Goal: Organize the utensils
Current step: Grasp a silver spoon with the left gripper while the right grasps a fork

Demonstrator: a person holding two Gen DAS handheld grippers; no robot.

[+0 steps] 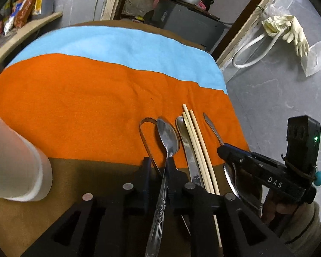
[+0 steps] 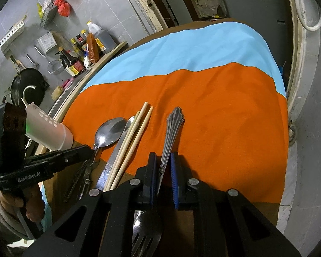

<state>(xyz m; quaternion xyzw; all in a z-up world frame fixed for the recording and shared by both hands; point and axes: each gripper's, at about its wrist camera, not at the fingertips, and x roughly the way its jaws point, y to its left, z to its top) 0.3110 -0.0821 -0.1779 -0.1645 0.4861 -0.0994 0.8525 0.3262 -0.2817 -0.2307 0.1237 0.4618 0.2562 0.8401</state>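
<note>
On the orange cloth (image 1: 85, 107) lie steel tongs (image 1: 146, 137), a second spoon or knife (image 1: 187, 141), three wooden chopsticks (image 1: 195, 141) and a patterned handle (image 1: 211, 126). My left gripper (image 1: 159, 162) is shut on a steel spoon (image 1: 168, 137), bowl pointing away; it shows in the right wrist view (image 2: 110, 131). My right gripper (image 2: 162, 160) closes on the patterned handle (image 2: 171, 132) of a fork (image 2: 146, 233), tines toward the camera. The chopsticks (image 2: 132, 139) lie to its left.
A white cup (image 1: 15, 165) lies at the left on the brown cloth, also in the right wrist view (image 2: 49, 130). A blue cloth (image 1: 117, 45) covers the far table. A shelf of bottles (image 2: 83, 47) stands beyond the table's left edge.
</note>
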